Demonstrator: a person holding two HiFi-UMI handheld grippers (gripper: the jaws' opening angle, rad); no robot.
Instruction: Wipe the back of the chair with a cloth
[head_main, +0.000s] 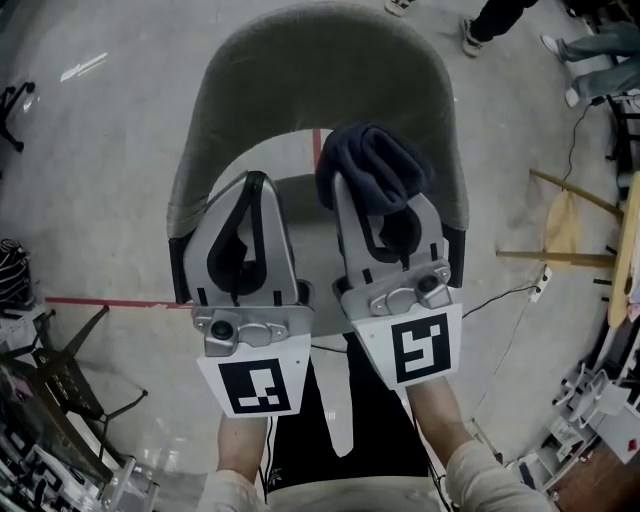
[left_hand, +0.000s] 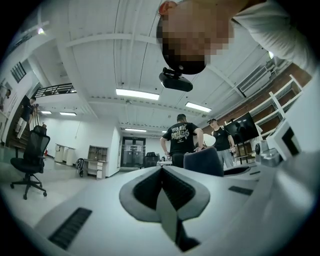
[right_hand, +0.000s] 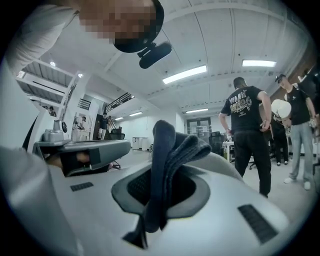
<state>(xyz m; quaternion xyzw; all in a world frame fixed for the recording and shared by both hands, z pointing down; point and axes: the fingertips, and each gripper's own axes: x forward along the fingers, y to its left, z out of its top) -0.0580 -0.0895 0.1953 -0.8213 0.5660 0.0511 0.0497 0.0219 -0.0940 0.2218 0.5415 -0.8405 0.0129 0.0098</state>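
Note:
The chair's grey curved back (head_main: 300, 60) rises ahead of both grippers in the head view. A dark navy cloth (head_main: 372, 165) is bunched at the tip of my right gripper (head_main: 372, 200), which is shut on it. In the right gripper view the folded cloth (right_hand: 167, 160) stands up out of the closed jaws of the right gripper (right_hand: 160, 197). My left gripper (head_main: 257, 185) is beside it on the left, shut with nothing in it, its jaws pressed together (left_hand: 162, 172). Both grippers are held above the chair, clear of its back. The cloth (left_hand: 202, 162) also shows in the left gripper view.
A red tape line (head_main: 100, 302) crosses the concrete floor. A wooden stand (head_main: 570, 225) and a cable are on the right, metal clutter (head_main: 50, 400) at lower left. Two people (right_hand: 247, 130) stand further off, and an office chair (left_hand: 30, 160) is on the left.

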